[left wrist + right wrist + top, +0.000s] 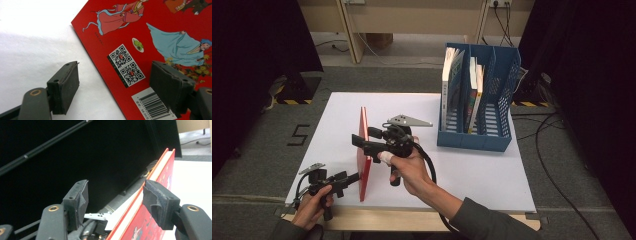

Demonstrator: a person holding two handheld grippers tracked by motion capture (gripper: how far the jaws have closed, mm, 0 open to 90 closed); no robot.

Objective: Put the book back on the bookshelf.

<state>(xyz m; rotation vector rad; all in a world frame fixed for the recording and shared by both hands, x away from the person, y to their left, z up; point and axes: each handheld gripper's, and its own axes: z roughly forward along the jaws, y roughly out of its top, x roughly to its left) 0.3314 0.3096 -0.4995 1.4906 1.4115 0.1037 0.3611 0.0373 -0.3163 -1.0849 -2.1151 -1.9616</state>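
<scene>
The red book (363, 150), on edge at centre-left, is being straddled by both parted grippers, left gripper (349, 179) low, right gripper (358, 141) high.

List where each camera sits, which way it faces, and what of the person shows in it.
High view: above the person's side, looking forward and down on the white table; both forearms, the left gripper and the right gripper at the upright red book.
Left gripper view: rides the left gripper, faces the book's back cover; its two fingers show.
Right gripper view: rides the right gripper, looks along the book's top edge; its fingers show.
Shared by all: the red book.
</scene>
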